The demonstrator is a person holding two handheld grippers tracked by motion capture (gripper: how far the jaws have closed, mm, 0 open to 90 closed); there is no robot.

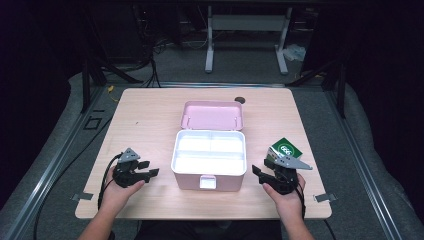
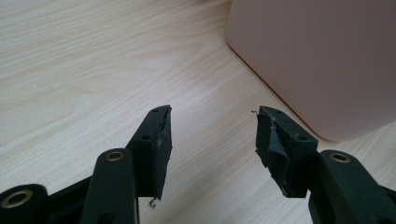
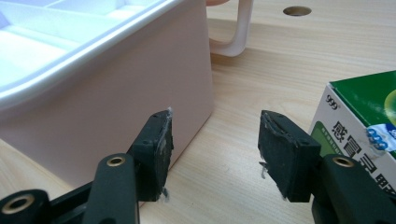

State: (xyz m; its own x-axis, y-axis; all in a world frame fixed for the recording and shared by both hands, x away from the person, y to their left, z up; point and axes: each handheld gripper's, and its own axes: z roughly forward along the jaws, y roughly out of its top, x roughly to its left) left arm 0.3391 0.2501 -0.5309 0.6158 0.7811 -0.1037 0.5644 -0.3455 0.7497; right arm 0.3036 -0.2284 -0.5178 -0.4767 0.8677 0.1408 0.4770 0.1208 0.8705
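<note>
Grippers, left [image 1: 153,173] and right [image 1: 258,171], wait with jaws apart beside the pink box [image 1: 209,159]; next, I think, right grabs the green packet [image 1: 285,149].

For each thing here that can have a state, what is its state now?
pink box: open, lid tipped back, latch undone.
white tray: sits in the box, compartments empty.
green and white carton: closed, on the table, ungripped.
left gripper: jaws open, empty.
right gripper: jaws open, empty.

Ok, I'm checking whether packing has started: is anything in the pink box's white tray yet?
No, the white tray in the open pink box is bare, and the green medicine carton sits on the table.
</note>
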